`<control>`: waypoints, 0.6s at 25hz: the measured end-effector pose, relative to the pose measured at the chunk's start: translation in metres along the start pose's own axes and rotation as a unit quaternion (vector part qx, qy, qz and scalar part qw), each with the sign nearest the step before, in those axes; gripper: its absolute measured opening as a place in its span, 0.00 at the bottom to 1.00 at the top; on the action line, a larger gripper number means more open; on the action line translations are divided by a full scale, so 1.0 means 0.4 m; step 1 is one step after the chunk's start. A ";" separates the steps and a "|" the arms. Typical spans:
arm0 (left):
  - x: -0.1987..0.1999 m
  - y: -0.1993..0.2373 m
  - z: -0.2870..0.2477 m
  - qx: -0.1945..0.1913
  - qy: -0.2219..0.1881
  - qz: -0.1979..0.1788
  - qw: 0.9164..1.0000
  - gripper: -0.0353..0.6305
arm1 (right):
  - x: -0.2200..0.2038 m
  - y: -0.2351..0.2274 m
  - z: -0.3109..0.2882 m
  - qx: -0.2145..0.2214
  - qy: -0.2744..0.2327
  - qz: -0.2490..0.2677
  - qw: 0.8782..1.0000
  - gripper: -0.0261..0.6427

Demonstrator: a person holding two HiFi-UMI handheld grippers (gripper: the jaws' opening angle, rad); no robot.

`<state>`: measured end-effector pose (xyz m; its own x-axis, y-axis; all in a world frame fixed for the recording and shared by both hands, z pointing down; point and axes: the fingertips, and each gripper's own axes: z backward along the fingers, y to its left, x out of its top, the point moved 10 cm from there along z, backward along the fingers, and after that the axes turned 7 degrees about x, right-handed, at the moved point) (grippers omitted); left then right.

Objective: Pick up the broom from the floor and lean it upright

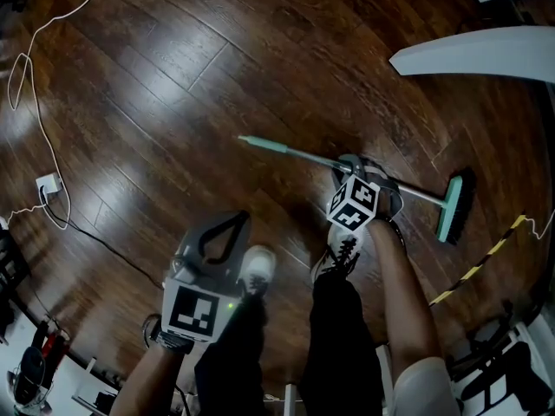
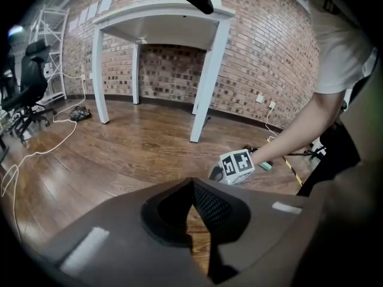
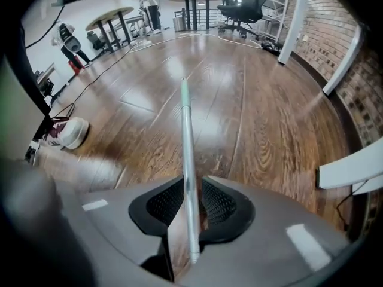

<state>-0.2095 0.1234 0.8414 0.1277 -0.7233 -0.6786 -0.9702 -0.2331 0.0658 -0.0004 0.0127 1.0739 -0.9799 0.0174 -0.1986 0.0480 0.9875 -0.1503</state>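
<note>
The broom lies flat on the dark wood floor: its thin metal handle point(image 1: 299, 152) ends in a teal tip at the left, and its teal brush head point(image 1: 454, 206) is at the right. My right gripper point(image 1: 351, 173) points steeply down over the middle of the handle. In the right gripper view the handle point(image 3: 185, 118) runs between the jaws of that gripper point(image 3: 191, 181), with a narrow gap showing beside it. My left gripper point(image 1: 227, 224) hangs lower left, apart from the broom. In the left gripper view, the left gripper point(image 2: 191, 183) has its tips together and nothing in them.
The person's shoes point(image 1: 257, 267) stand just below the broom. A white table point(image 1: 477, 55) juts in at the upper right, with its legs point(image 2: 203, 88) in the left gripper view. A white cable point(image 1: 35, 102) and a socket lie at the left. Yellow-black tape point(image 1: 486, 258) crosses the floor at the right.
</note>
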 end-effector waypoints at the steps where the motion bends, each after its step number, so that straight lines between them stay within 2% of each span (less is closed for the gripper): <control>1: -0.006 -0.001 0.000 -0.001 0.000 0.001 1.000 0.05 | 0.004 0.000 -0.009 0.001 0.005 0.007 1.000 0.20; 5: -0.018 -0.010 -0.004 -0.001 0.008 0.022 1.000 0.05 | 0.016 0.009 -0.043 0.012 0.027 0.028 0.999 0.21; 10: -0.018 -0.024 -0.018 -0.009 0.002 0.010 1.000 0.05 | 0.014 0.010 -0.063 0.016 0.044 0.031 0.998 0.21; 12: -0.019 -0.019 -0.018 -0.006 0.003 0.014 1.000 0.05 | 0.016 0.015 -0.064 0.013 0.043 0.031 0.999 0.17; 15: -0.003 -0.016 -0.008 -0.005 0.007 0.019 1.000 0.05 | 0.014 0.018 -0.046 0.001 0.045 0.026 0.999 0.17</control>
<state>-0.2029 0.1237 0.8442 0.0943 -0.7400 -0.6660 -0.9721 -0.2127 0.0987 -0.0092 0.0227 1.0894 -0.9894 0.0831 -0.1192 0.0999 0.9847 -0.1429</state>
